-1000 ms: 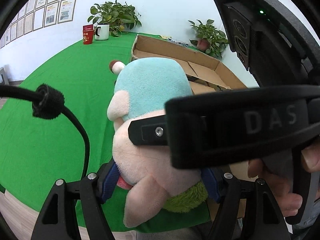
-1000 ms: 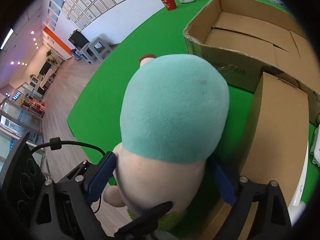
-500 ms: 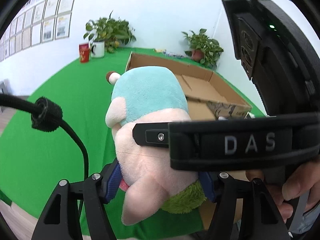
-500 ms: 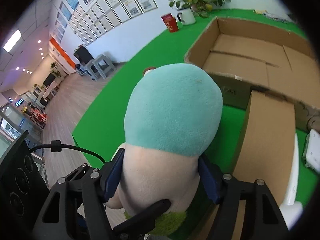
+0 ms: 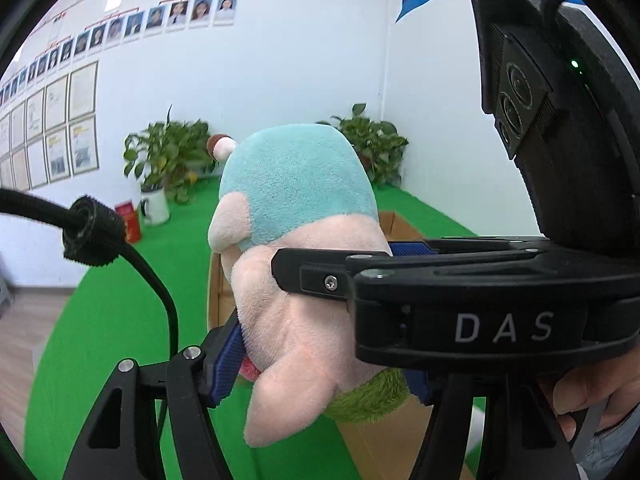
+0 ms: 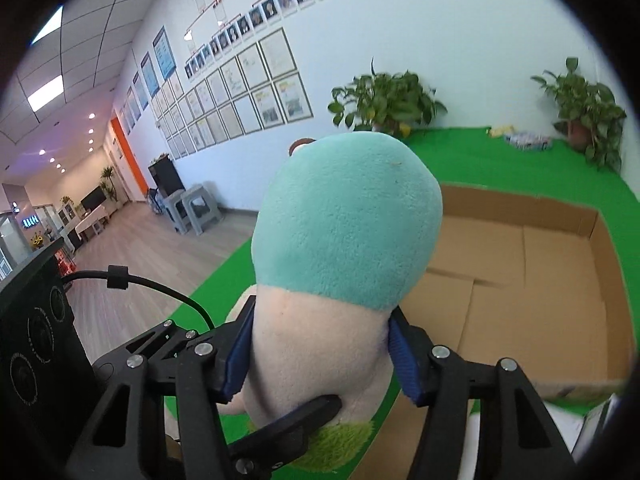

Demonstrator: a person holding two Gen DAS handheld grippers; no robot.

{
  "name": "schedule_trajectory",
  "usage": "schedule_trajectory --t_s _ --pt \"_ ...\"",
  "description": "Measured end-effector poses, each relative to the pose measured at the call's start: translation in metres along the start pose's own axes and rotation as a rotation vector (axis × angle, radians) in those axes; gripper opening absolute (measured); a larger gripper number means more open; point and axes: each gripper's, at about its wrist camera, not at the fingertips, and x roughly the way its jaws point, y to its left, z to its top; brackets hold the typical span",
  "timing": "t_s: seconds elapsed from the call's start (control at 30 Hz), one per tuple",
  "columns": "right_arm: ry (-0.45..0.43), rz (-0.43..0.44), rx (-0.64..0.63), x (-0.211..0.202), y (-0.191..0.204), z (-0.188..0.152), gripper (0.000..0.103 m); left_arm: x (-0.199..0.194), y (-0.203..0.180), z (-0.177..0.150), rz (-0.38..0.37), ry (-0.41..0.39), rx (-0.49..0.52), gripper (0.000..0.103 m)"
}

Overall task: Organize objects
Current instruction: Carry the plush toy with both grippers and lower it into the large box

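1. Lifted since a second ago, the plush toy (image 5: pixel 298 264) now rides higher and more upright, with wall and plants behind its teal head where the green table (image 5: pixel 108 320) showed before.
2. Both my grippers clamp it: my left gripper (image 5: pixel 320 364) pinches its pink body between the blue pads (image 5: pixel 228 360), and my right gripper (image 6: pixel 316 356) squeezes the same body just below the teal cap, crossing in front of my left one.
3. In the right wrist view the open cardboard box (image 6: pixel 520 280) lies to the right of and beyond the toy (image 6: pixel 344 264), its floor bare where I can see it.
4. I judge the step to be carrying the toy over the near box wall and lowering it inside.
5. To do it well, I move both hands together so the soft body is not twisted or stretched.
6. I keep the green fuzzy base (image 6: pixel 340 440) above the rim until it is past the flap.
7. I loosen one grip first, then the other, once it rests on the cardboard.
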Motion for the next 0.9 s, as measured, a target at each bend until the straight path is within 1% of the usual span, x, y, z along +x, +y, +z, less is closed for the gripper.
schedule_trajectory --t_s 0.07,0.17,0.3,0.4,0.47,0.5,0.53,0.63,0.73,0.77,0.8,0.83,0.87,0.9 --pt "-0.015 -0.001 -0.005 0.004 -0.005 0.012 0.058 0.011 0.005 0.016 -0.006 0.004 0.003 0.064" --pt "-0.006 -0.005 0.007 0.016 -0.013 0.024 0.058 0.032 0.017 0.034 -0.019 0.036 -0.021 0.064" --pt "0.018 0.025 0.018 0.022 -0.025 0.029 0.058 0.059 0.030 0.053 0.002 0.071 -0.025 0.064" --pt "0.038 0.045 0.027 0.035 -0.033 0.037 0.058 0.084 0.042 0.062 0.010 0.104 -0.035 0.064" --pt "0.068 0.061 0.040 0.049 -0.041 0.038 0.058 0.121 0.056 0.071 0.016 0.145 -0.044 0.064" --pt "0.087 0.066 0.048 0.057 -0.046 0.037 0.058 0.131 0.062 0.072 0.019 0.162 -0.053 0.064" --pt "0.108 0.070 0.057 0.067 -0.051 0.039 0.058 0.132 0.058 0.065 0.021 0.181 -0.067 0.064" --pt "0.154 0.092 0.087 0.093 -0.062 0.036 0.058 0.166 0.078 0.057 0.036 0.236 -0.086 0.064" --pt "0.182 0.129 0.118 0.116 -0.073 0.030 0.058 0.178 0.085 0.035 0.042 0.276 -0.074 0.064" --pt "0.189 0.132 0.127 0.120 -0.075 0.028 0.058 0.179 0.090 0.017 0.040 0.289 -0.074 0.064" --pt "0.197 0.135 0.137 0.125 -0.078 0.025 0.058 0.186 0.097 0.007 0.040 0.303 -0.074 0.064" --pt "0.207 0.138 0.151 0.132 -0.081 0.020 0.058 0.206 0.112 0.006 0.035 0.322 -0.080 0.064" --pt "0.218 0.138 0.166 0.138 -0.086 0.018 0.058 0.202 0.111 -0.008 0.031 0.339 -0.091 0.064" --pt "0.233 0.136 0.186 0.144 -0.089 0.016 0.058 0.203 0.111 -0.015 0.030 0.353 -0.098 0.064"
